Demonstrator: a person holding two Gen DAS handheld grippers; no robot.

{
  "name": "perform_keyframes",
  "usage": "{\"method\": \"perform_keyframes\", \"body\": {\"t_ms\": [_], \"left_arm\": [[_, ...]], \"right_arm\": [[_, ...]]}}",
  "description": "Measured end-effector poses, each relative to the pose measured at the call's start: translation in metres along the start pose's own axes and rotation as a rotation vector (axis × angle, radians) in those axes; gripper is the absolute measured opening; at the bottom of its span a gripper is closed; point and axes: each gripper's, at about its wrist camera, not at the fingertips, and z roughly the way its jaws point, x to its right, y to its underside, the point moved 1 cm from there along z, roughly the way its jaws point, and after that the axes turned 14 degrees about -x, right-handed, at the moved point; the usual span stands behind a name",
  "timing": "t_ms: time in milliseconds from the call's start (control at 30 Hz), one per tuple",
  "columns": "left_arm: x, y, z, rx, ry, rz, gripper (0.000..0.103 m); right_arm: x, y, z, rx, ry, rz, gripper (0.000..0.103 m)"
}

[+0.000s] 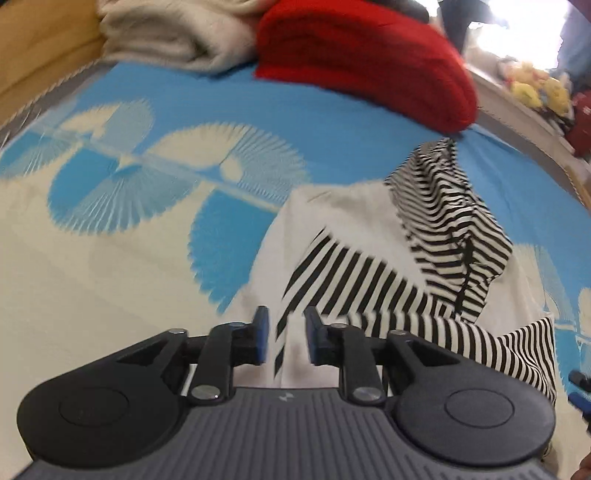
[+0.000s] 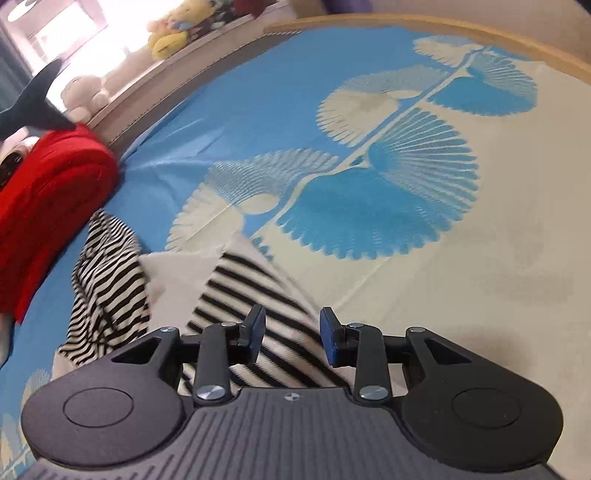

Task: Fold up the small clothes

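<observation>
The striped top (image 1: pixel 436 236) lies half-folded near the bed's (image 1: pixel 110 240) middle, below the red jumper (image 1: pixel 369 62). Left gripper (image 1: pixel 286 338) and right gripper (image 2: pixel 291 338) hover over it, jaws apart, seemingly holding nothing, probably freed for the next fold.

We see a cream garment (image 1: pixel 373 229) w/ black-and-white stripes, narrow on the hood, wider on the body. Bedsheet (image 2: pixel 480 266) is bright blue and cream w/ fan-shaped motifs. Folded blanket (image 1: pixel 365 59) is solid red, another (image 1: pixel 166 33) beige. Gripper pads (image 2: pixel 332 339) are blue, bodies black/grey. Plush toy (image 2: pixel 170 33) is yellow.
</observation>
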Motion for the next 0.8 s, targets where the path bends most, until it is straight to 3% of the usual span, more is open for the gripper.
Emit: {"method": "perform_keyframes", "body": {"t_ms": [233, 467, 600, 800], "left_arm": [[0.008, -0.005, 0.031, -0.078, 0.013, 0.087, 0.030], [0.002, -0.010, 0.034, -0.109, 0.047, 0.093, 0.030], [-0.002, -0.015, 0.029, -0.102, 0.068, 0.084, 0.030], [-0.016, -0.019, 0.024, -0.108, 0.082, 0.059, 0.030]], "right_arm": [[-0.029, -0.003, 0.018, -0.025, -0.067, -0.221, 0.036], [-0.046, -0.008, 0.028, 0.004, -0.074, -0.300, 0.038], [-0.054, -0.018, 0.044, -0.007, -0.052, -0.283, 0.045], [-0.069, -0.044, 0.087, -0.070, 0.016, -0.162, 0.047]]}}
